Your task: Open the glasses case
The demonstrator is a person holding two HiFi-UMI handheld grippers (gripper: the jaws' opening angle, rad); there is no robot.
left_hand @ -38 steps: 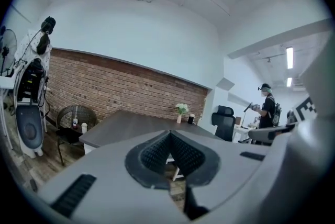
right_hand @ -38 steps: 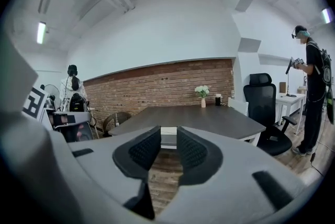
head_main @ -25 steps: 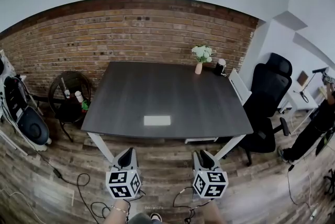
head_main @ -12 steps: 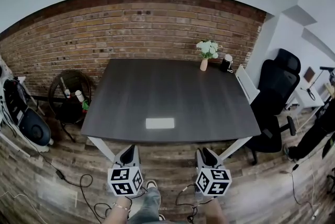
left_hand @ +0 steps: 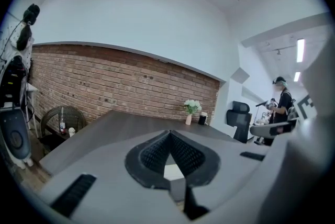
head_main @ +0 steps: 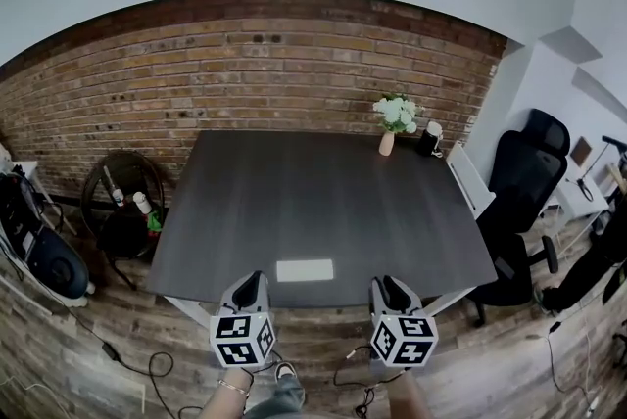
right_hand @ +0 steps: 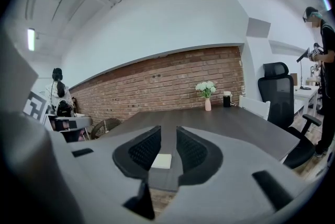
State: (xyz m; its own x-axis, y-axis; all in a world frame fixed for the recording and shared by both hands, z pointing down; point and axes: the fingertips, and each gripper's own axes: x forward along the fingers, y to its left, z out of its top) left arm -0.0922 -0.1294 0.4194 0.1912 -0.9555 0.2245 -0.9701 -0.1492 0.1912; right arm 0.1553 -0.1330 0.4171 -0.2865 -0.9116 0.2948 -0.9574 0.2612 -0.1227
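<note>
both grippers have moved up to the table point(head_main: 323, 182) in the last second. case point(head_main: 305, 270) now lies at its near edge, between them and just beyond. left gripper point(head_main: 252, 278) pinched together, empty. right gripper point(head_main: 388, 282) wide apart, empty. no contact yet, reach comes next.

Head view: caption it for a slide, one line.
Left gripper and right gripper at the near edge of the dark table, white glasses case lying untouched between them.

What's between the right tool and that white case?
Nothing; the head view shows only bare tabletop between the right tool and the glasses case.
</note>
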